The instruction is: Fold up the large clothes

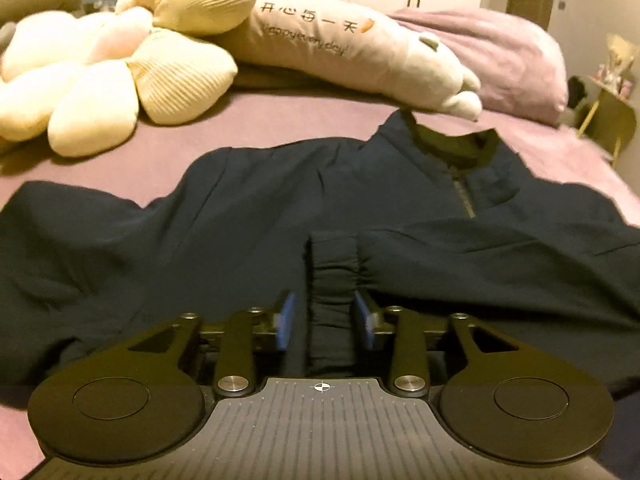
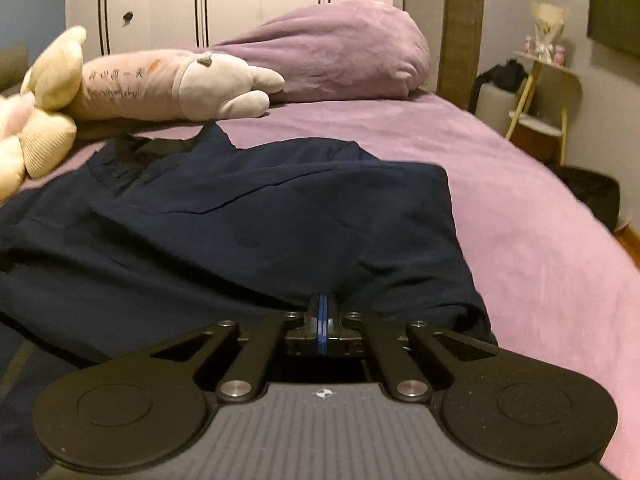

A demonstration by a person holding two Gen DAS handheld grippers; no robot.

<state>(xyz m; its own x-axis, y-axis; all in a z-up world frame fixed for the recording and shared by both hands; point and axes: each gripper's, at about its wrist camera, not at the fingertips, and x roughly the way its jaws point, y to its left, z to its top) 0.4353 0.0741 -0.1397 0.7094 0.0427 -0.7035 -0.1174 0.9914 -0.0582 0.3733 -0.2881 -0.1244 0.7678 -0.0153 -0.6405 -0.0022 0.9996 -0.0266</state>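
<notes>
My left gripper (image 1: 323, 322) stands narrowly parted around the gathered cuff (image 1: 334, 276), right gripper (image 2: 322, 312) pinched closed at frame center on the soft, limp navy jacket (image 2: 240, 216) spread over the purple bed (image 2: 520, 208); hems look best to grab

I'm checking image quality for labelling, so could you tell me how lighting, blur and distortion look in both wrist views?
Left wrist: dim warm light, fisheye bending, navy jacket nearly detail-less, flower cushion soft. Right wrist: same yellowish cast, bed edge curved, plush toy lettering blurred.
</notes>
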